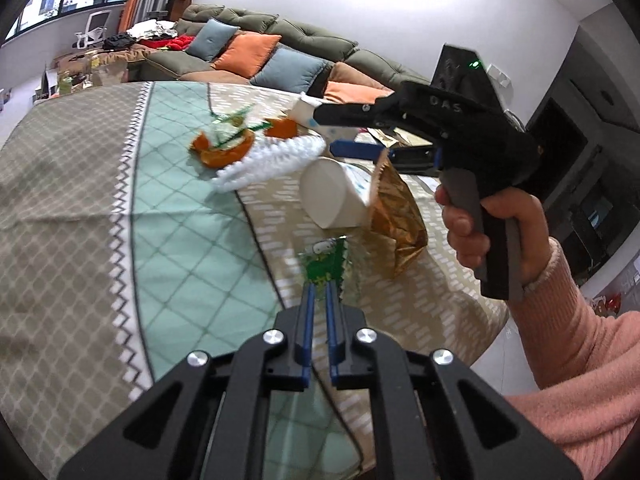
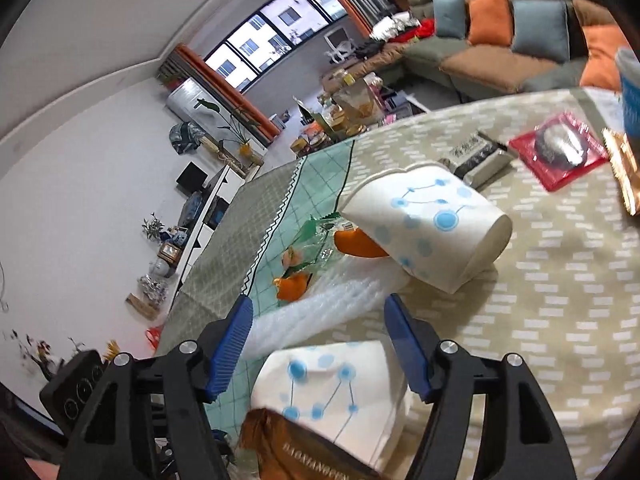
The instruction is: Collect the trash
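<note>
Your left gripper (image 1: 319,285) has its jaws pinched on a green wrapper (image 1: 325,265) above the tabletop (image 1: 160,200). Your right gripper (image 2: 320,344), gripped upright in your right hand (image 1: 492,228), holds its jaws wide over a tipped paper cup (image 2: 340,392) beside a gold bag (image 1: 396,216).

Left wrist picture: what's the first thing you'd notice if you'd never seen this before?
Probably the green wrapper pinched in the left tongs at the bottom middle. Just beyond it a white paper cup lies tipped over on the tablecloth beside a shiny gold bag. Farther back, bright orange peels sit with a white bubble-wrap strip.
</note>
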`<state>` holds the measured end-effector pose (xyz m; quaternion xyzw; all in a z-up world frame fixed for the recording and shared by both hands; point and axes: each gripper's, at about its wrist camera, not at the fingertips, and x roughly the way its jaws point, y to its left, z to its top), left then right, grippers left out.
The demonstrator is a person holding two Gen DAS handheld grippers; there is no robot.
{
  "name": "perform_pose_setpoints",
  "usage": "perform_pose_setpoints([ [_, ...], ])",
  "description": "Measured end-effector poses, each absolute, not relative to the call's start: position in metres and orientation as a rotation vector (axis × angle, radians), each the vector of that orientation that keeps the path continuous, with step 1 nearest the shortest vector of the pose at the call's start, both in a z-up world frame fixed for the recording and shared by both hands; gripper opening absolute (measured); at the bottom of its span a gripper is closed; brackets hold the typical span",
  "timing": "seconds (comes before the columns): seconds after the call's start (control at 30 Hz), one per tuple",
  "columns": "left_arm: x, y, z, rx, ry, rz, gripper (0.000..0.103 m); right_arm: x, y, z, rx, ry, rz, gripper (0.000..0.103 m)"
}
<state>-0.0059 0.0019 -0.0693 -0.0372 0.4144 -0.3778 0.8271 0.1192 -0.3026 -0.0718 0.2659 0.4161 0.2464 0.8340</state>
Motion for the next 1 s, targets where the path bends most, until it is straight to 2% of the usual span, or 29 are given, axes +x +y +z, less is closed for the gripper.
perform_pose_setpoints([
  [0.07,-0.008,0.008,-0.067,-0.085,0.874,-0.787,0.008,0.123,-0.301,-0.077,0.580,0.907,0.516,0.067],
  [0.13,-0.011,0.014,-0.064,-0.090,0.867,-0.773,0.008,0.124,-0.300,-0.081,0.589,0.919,0.523,0.060],
  [0.2,-0.017,0.024,-0.062,-0.096,0.860,-0.760,0.008,0.124,-0.299,-0.084,0.608,0.930,0.535,0.040],
  [0.27,-0.018,0.030,-0.060,-0.097,0.854,-0.748,0.008,0.122,-0.299,-0.084,0.620,0.926,0.546,0.036],
  [0.37,-0.020,0.040,-0.057,-0.111,0.853,-0.729,0.008,0.116,-0.299,-0.080,0.617,0.912,0.559,0.018],
  [0.4,-0.020,0.042,-0.056,-0.113,0.854,-0.726,0.008,0.114,-0.300,-0.078,0.618,0.906,0.562,0.015],
  [0.5,-0.020,0.043,-0.056,-0.113,0.868,-0.739,0.011,0.107,-0.302,-0.071,0.619,0.873,0.575,0.012],
  [0.63,-0.024,0.035,-0.054,-0.090,0.847,-0.758,0.047,0.096,-0.300,-0.059,0.602,0.837,0.596,0.012],
  [0.67,-0.024,0.032,-0.054,-0.081,0.840,-0.758,0.052,0.092,-0.300,-0.055,0.594,0.826,0.602,0.012],
  [0.9,-0.011,0.002,-0.061,-0.026,0.851,-0.767,0.056,0.080,-0.294,-0.039,0.550,0.784,0.623,0.012],
  [1.0,-0.006,-0.009,-0.068,-0.001,0.874,-0.751,0.052,0.077,-0.290,-0.036,0.532,0.775,0.629,0.012],
])
